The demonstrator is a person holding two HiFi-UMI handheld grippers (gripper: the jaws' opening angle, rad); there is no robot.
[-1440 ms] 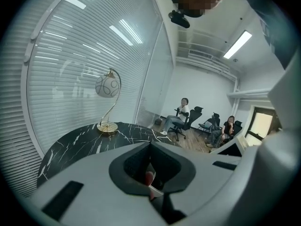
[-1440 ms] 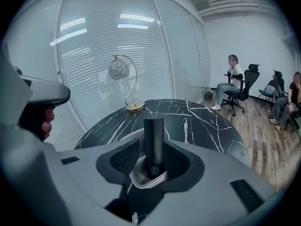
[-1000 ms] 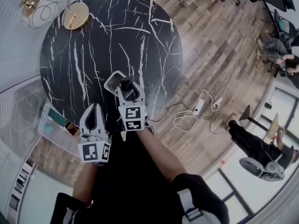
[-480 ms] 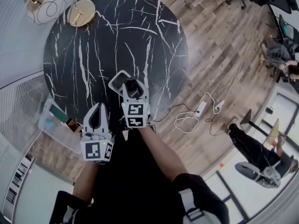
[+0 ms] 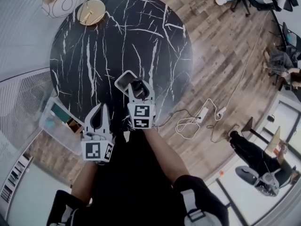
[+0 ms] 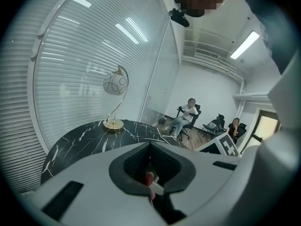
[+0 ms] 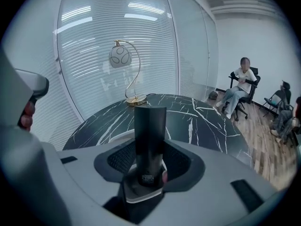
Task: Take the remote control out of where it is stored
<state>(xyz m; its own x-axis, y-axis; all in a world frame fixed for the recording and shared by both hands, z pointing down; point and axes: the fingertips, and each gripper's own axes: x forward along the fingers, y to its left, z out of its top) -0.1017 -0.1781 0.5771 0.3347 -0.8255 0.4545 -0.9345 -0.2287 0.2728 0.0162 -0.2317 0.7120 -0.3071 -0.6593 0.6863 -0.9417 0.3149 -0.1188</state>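
The black remote control (image 7: 150, 126) stands upright between the jaws of my right gripper (image 7: 150, 152), which is shut on its lower end. In the head view the remote's (image 5: 124, 81) grey-edged end sticks out ahead of the right gripper (image 5: 135, 87), over the near edge of the round black marble table (image 5: 117, 36). My left gripper (image 5: 99, 113) hangs lower left of it, off the table's near rim. In its own view the left gripper (image 6: 150, 147) is shut, nothing between its jaws.
A gold-footed lamp (image 5: 91, 12) with a wire globe shade stands at the table's far left. A clear plastic storage box (image 5: 54, 126) holding small items sits left of the table, by my left gripper. Cables and a power strip (image 5: 200, 114) lie on the wood floor; people sit beyond.
The head view has drifted, so the table and lamp sit further right. The right gripper still holds the remote over the near table edge; the left gripper has hardly moved.
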